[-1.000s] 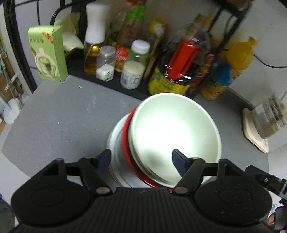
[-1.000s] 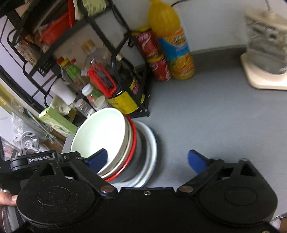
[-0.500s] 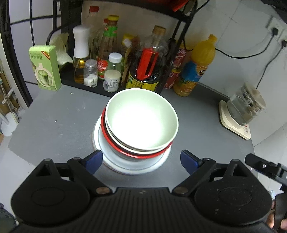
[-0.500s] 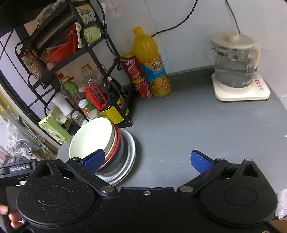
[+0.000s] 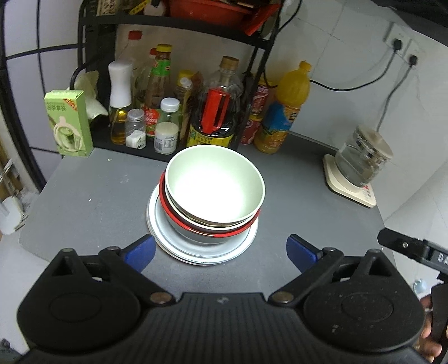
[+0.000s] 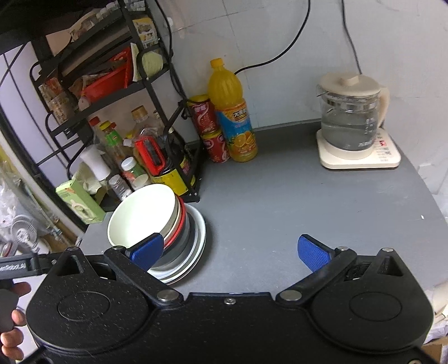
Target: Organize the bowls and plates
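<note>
the pale green bowl [image 5: 214, 184] sits on top of a stack, nested in a red-rimmed bowl [image 5: 207, 229] that rests on white plates [image 5: 201, 252], all standing on the grey tabletop [image 5: 92, 201] just in front of the black rack [image 5: 173, 25] of sauce bottles. a second ago the left gripper [image 5: 219, 250] was pressed in close, its blue fingers [image 5: 140, 250] on either side of the bowl rim and the bowl tilted toward the camera; now it has pulled back and risen, the fingers are spread wide with nothing between them, clear of the stack, and the bowl sits level. the stack looks smaller and more of the tabletop shows around it than before. in the right wrist view the right gripper [image 6: 231, 253] has likewise backed off: its fingers [image 6: 312, 253] are released and empty, the left one lying in front of the stack's edge in the picture, though whether it touches cannot be told. the orange drink bottle [image 6: 231, 117] and red cans [image 6: 208, 128] stand beside the rack, and the glass kettle [image 6: 350, 117] on its cream base, which was cut off at the frame edge earlier, is now fully in view, well apart from the stack. a green box [image 5: 70, 123] stands at the rack's left end.
</note>
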`<state>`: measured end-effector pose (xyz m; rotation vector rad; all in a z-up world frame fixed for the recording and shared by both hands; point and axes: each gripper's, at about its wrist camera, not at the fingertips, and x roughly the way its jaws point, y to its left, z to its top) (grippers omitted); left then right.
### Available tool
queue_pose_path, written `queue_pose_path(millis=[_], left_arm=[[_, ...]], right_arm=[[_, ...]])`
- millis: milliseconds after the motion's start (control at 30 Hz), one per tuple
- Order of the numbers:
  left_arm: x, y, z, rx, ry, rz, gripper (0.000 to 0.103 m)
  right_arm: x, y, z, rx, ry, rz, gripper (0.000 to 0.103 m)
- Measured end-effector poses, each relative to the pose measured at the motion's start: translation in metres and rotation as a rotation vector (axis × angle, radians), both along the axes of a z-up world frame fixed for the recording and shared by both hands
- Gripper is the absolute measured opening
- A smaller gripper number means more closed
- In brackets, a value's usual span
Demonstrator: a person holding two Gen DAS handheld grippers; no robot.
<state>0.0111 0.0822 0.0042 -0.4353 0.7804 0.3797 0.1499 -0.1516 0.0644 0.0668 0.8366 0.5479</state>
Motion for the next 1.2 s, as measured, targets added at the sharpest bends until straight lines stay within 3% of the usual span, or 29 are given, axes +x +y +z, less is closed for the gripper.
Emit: queue_pose_path(millis=[433,1200], left_arm=[[-0.027,0.039,0.009,0.055,-0.004,-0.127,0.102],[-0.032,0.073,0.000,0.106,0.034,-0.246,0.102]], right_arm=[[-0.047,0.010,0.007,-0.020,-0.033,-0.138,0.103],[-0.086,0.061,0.011,-0.048,-0.027,-0.183,0.103]])
